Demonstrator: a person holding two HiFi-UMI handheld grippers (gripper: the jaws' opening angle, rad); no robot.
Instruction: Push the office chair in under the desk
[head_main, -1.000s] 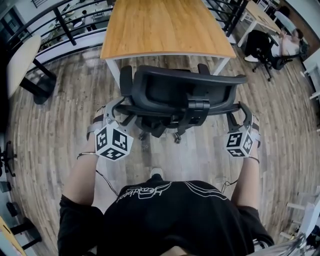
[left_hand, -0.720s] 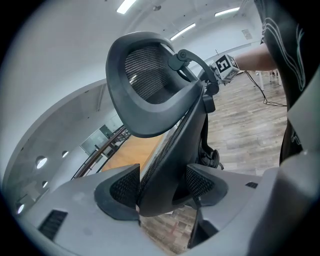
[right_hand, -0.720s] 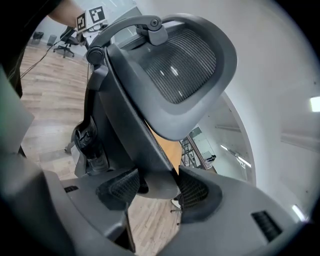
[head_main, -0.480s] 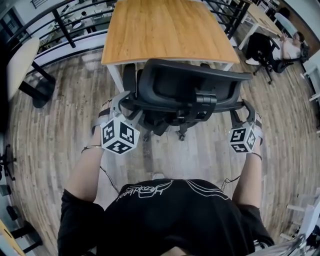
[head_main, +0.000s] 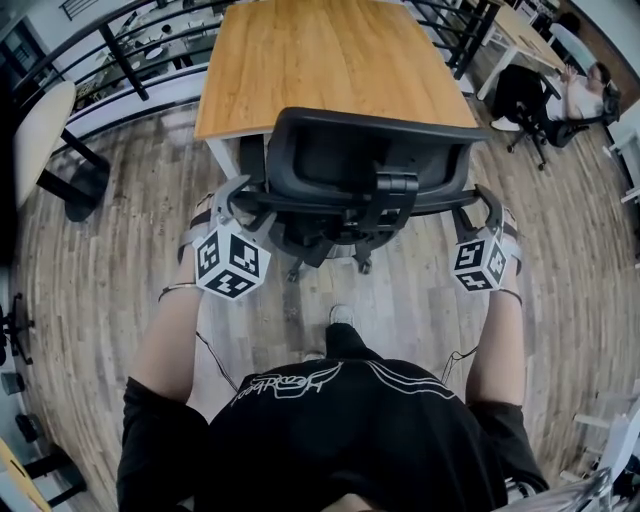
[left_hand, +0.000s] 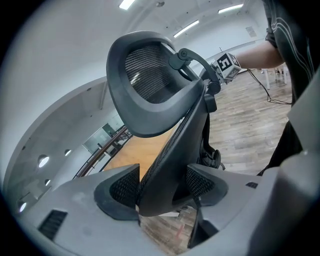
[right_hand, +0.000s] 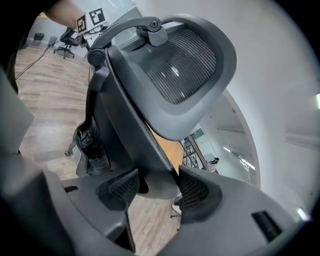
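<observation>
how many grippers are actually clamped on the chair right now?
2. The left gripper is shut on the left edge of the office chair backrest; the right gripper is shut on its right edge. Both grips show plainly, nothing hidden.

There is 1 wooden desk (head_main: 330, 60), and at its near edge stands 1 office chair (head_main: 365, 165). 2 grippers are clamped on that chair, the left gripper (head_main: 235, 200) and the right gripper (head_main: 485, 205), 1 on each side edge of the backrest. There are 2 marker cubes: 1 marker cube (head_main: 228, 262) on the left, 1 marker cube (head_main: 477, 264) on the right. Right of the wooden desk are 1 second desk (head_main: 520, 30), 1 second chair (head_main: 520, 90) and 1 seated person (head_main: 585, 85). Left of it is 1 pale table (head_main: 40, 120).
</observation>
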